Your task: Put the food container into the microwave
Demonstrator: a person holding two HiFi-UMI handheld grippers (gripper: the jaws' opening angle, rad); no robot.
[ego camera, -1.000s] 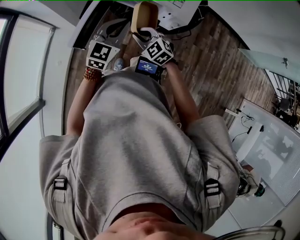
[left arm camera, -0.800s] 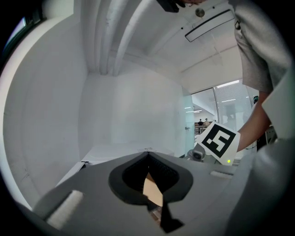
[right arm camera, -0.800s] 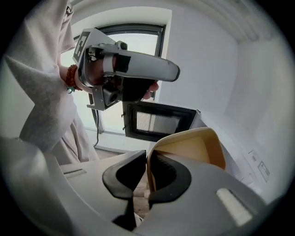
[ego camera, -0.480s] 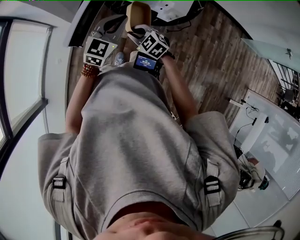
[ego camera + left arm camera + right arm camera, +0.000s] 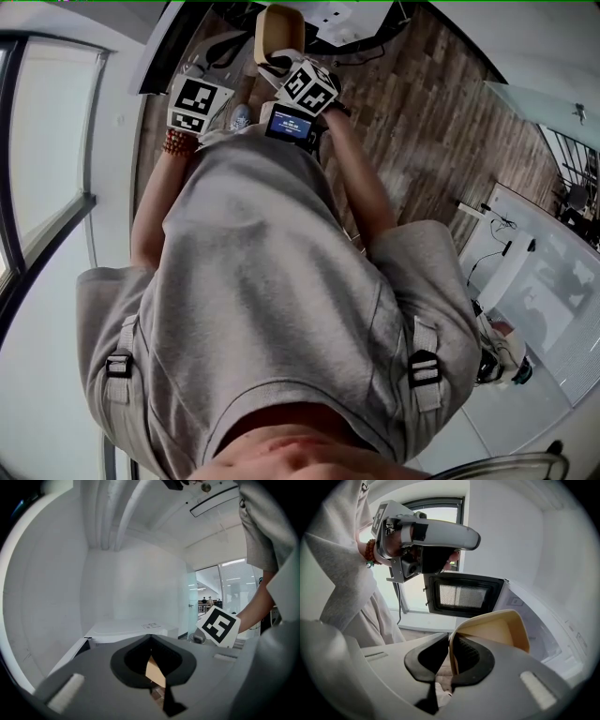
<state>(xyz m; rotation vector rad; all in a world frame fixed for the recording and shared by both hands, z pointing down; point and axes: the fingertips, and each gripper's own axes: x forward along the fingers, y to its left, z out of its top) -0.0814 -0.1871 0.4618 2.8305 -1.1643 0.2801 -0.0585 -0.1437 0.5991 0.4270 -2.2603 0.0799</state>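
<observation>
Right gripper [image 5: 451,641] is seen shut on the food container [image 5: 497,630], one thin side wall of which is pinched between the dark pads. The container is pale beige with rounded corners and is held up on edge in the air, clear of any surface, so that its hollow side is shown to the right gripper view. Just beyond it the white microwave [image 5: 534,620] is seen, with its black-framed, mesh-windowed door [image 5: 461,595] swung open. Left gripper [image 5: 150,638] is held higher and apart from the container, its pad tips brought together with nothing clamped; a tan sliver behind them cannot be identified. A wooden floor [image 5: 412,122] is seen below
</observation>
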